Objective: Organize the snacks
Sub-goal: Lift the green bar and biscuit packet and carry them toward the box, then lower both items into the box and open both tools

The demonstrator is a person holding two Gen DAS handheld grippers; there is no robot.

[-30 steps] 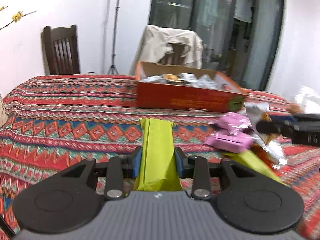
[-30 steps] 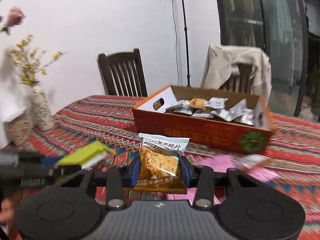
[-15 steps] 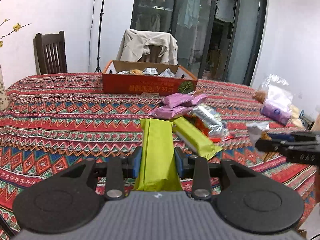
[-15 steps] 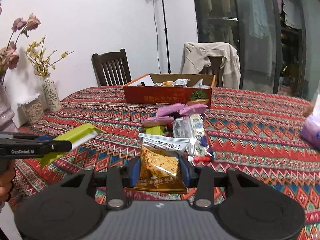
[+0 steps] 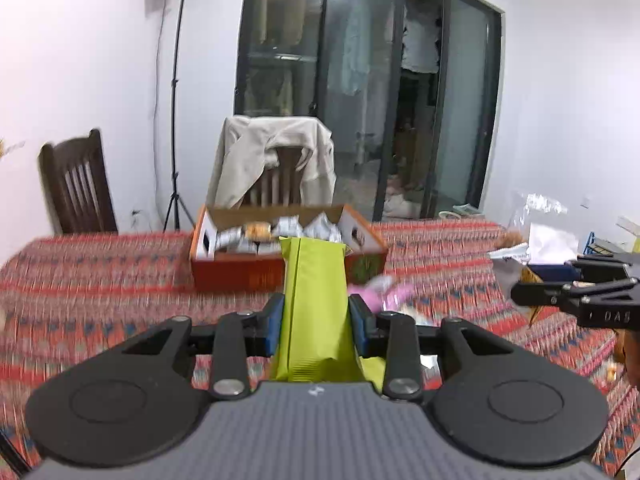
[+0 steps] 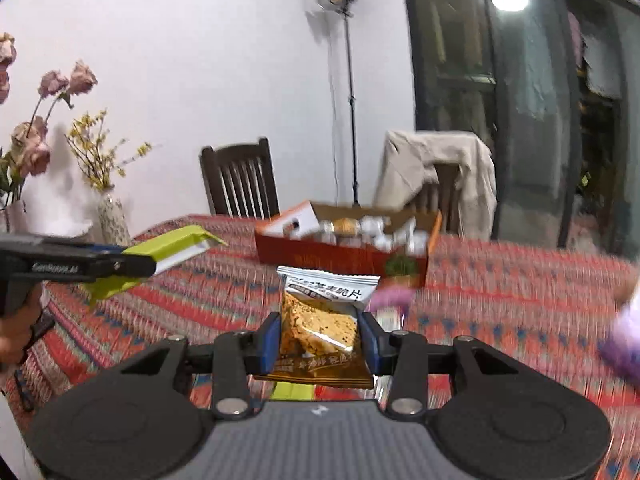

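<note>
My left gripper [image 5: 316, 322] is shut on a long lime-green snack bar [image 5: 314, 304] that points toward the orange cardboard box [image 5: 240, 272] at the far side of the table. The box holds several silver-wrapped snacks [image 5: 288, 226]. My right gripper [image 6: 319, 338] is shut on a packet of brown crackers with a white top [image 6: 320, 320]. The same box [image 6: 340, 258] lies ahead of it. In the right wrist view the left gripper [image 6: 120, 262] and its green bar [image 6: 172, 246] come in from the left. In the left wrist view the right gripper [image 5: 520, 290] shows at the right edge.
A patterned red cloth [image 5: 100, 280] covers the table. Pink packets [image 5: 384, 292] lie in front of the box. Vases of flowers [image 6: 108, 220] stand at the left edge, plastic bags [image 5: 548, 232] at the right. Two chairs [image 6: 240, 180], one draped with a jacket [image 5: 276, 160], stand behind.
Both grippers have risen and tilted, each still gripping its snack. The box looks nearer than half a second ago, and the loose snacks on the cloth have slipped below the fingers.
</note>
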